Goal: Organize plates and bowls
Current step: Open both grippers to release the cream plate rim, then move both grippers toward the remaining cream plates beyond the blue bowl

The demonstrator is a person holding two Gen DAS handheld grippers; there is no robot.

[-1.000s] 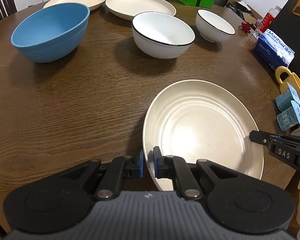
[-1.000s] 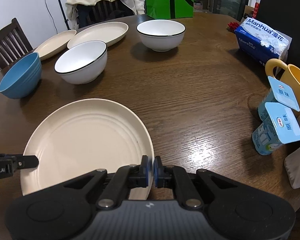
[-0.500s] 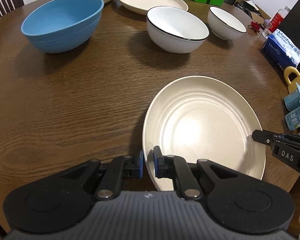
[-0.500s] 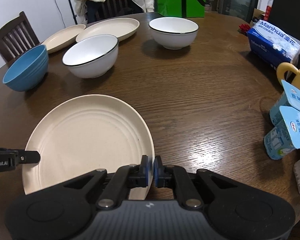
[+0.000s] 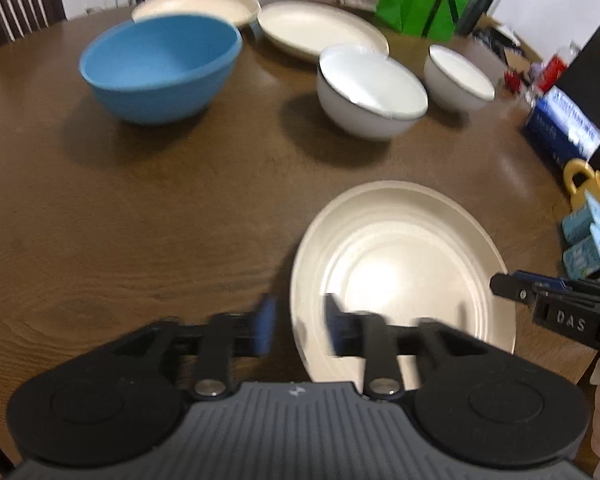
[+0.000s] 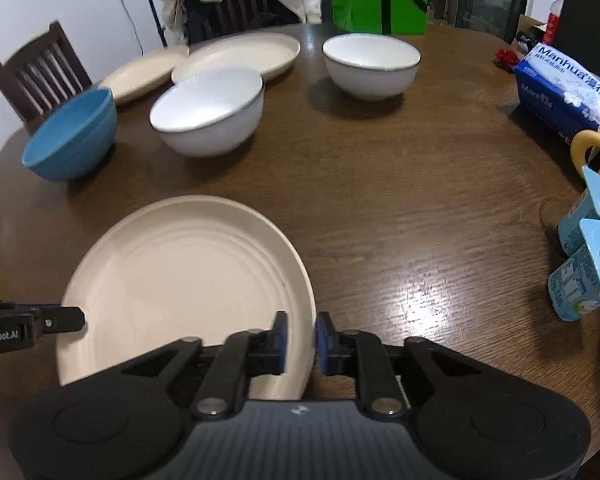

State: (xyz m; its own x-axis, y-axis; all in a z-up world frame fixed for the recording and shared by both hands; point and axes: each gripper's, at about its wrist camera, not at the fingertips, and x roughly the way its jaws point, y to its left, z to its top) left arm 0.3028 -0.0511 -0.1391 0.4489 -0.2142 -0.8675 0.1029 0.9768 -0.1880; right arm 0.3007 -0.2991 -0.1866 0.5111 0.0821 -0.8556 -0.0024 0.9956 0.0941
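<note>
A big cream plate [image 6: 188, 280] lies flat on the brown wooden surface [image 6: 380, 184], close to both grippers. The left gripper [image 5: 298, 330] has its blue pads a little way apart, with the left edge of the plate between them. The pads do not press on the plate. The right gripper [image 6: 300, 342] is open a little too, and the right edge of the plate sits in the gap between its pads.

Farther back stands a blue bowl [image 5: 160, 66]. Beside it is a white bowl [image 5: 370, 90] with a dark rim, and a second white bowl [image 5: 458, 76] stands a bit past that. Two more cream plates [image 5: 320, 30] lie at the far side, touching each other. At the right side are a blue tissue pack [image 6: 564, 90], a yellow mug [image 6: 596, 154] and two small blue cartons [image 6: 588, 256].
</note>
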